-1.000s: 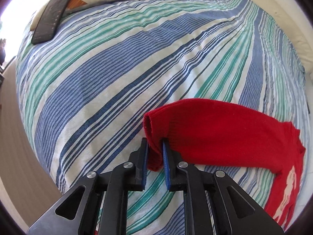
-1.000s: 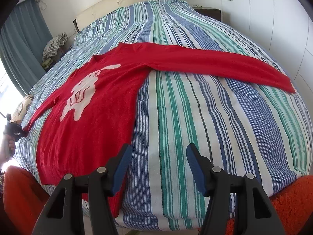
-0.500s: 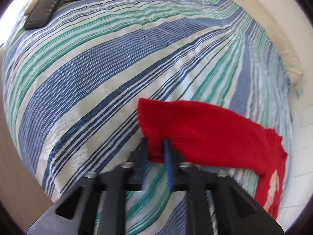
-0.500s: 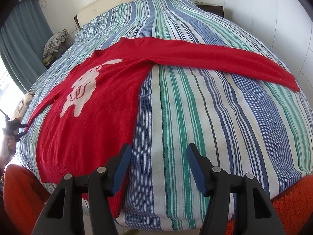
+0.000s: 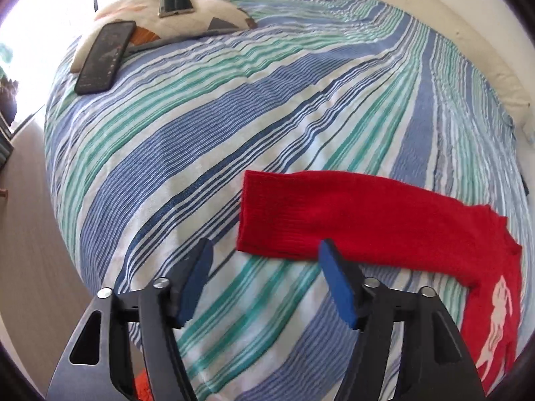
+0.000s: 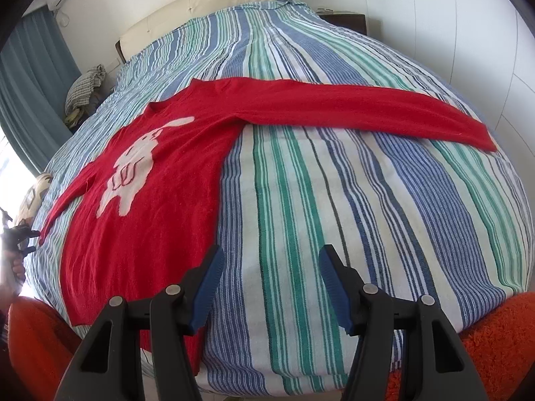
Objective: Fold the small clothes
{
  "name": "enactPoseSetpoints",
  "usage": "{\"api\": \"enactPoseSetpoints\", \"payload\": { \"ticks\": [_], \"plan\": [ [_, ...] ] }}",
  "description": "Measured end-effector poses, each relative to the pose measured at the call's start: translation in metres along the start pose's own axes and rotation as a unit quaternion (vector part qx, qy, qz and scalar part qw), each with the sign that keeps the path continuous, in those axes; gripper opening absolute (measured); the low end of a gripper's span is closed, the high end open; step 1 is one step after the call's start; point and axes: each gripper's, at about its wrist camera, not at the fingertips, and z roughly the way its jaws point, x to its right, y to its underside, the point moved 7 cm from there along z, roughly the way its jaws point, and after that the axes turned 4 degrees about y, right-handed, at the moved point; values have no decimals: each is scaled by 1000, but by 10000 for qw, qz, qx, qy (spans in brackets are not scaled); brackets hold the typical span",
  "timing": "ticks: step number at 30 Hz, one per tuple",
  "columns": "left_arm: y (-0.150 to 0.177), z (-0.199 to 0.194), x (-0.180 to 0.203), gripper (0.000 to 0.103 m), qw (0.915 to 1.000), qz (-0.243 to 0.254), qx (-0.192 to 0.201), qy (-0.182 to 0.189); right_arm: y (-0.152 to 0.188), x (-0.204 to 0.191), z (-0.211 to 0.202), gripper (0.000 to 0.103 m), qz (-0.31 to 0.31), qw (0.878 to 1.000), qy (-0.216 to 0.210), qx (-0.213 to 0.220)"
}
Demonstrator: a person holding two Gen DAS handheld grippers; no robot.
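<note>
The left gripper [image 5: 264, 267], clamped on the cuff of the red sweater [image 6: 140, 207] a second ago, has just opened wide and holds nothing, so the sleeve [image 5: 351, 220] lies flat near the bed [image 6: 367, 200] edge, spread for folding; the right gripper [image 6: 271, 280] hangs half-open, empty.

A red sweater [image 6: 160, 207] bearing a white animal figure [image 6: 133, 167] lies on a blue, green and white striped bedspread [image 6: 334, 200].
</note>
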Motion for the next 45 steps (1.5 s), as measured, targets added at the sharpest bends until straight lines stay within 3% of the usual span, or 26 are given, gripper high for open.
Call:
{"api": "enactPoseSetpoints", "payload": {
  "ticks": [3,9,13,16,25,45],
  "plan": [
    [25,-29,38,82,9979,400,62,508,-6,11,-1,68,242,9996,101,81],
    [104,-39,122,86,9836,1257,-445,1217,-7,22,4,68,498,9986,186,13],
    [139,-17,147,86,9783,1498,-759,1216,-3,25,3,68,516,9984,215,-6],
    [157,-3,146,87,9757,1738,-873,1006,-1,31,3,68,626,9978,240,-13],
    [169,3,149,101,9688,2216,-743,823,4,35,14,68,818,9962,193,-224],
    [171,5,148,103,9687,2216,-740,842,5,35,14,68,815,9962,202,-224]
  ]
}}
